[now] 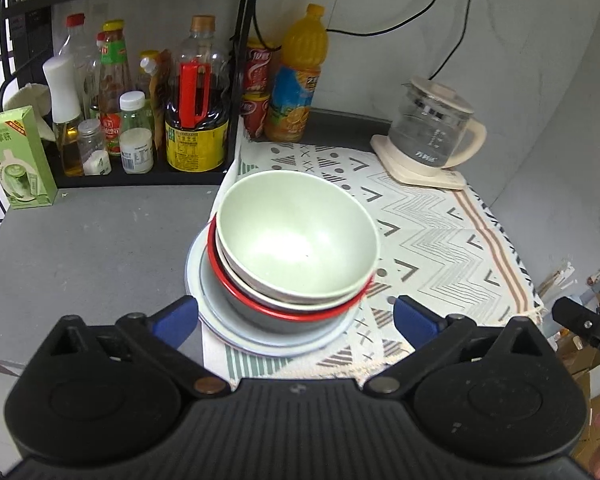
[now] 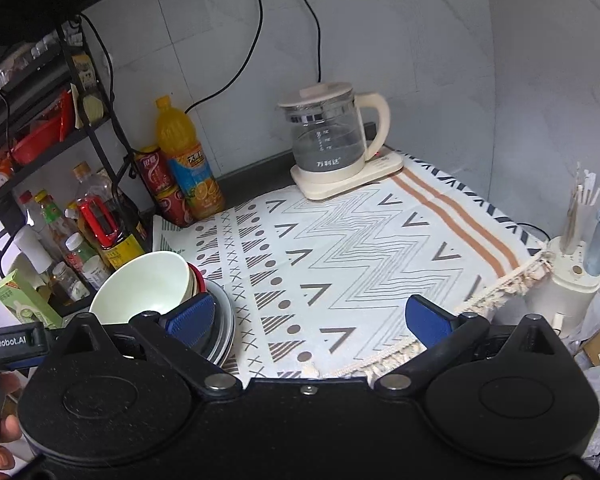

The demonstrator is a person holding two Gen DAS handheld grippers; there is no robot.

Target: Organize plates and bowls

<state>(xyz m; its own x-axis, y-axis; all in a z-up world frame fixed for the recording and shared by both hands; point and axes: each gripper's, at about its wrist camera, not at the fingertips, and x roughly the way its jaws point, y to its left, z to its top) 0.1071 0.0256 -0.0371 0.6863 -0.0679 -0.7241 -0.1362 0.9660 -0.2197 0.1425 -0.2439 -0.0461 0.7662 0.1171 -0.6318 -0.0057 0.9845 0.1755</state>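
Clearly, your left gripper (image 1: 296, 316) and right gripper (image 2: 310, 316) were spread wide, empty; the pale green ceramic bowl (image 1: 296, 236) sat mouth-up atop the stacked round dishes (image 1: 260, 320).

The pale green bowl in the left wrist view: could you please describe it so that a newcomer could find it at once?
Start at the patterned cloth covering the right part of the grey counter; at its left edge stands one stack of dishes. The pale green bowl is the topmost piece, nested in a white bowl and a red-rimmed dark bowl over pale plates. It alone shows its whole empty inside.
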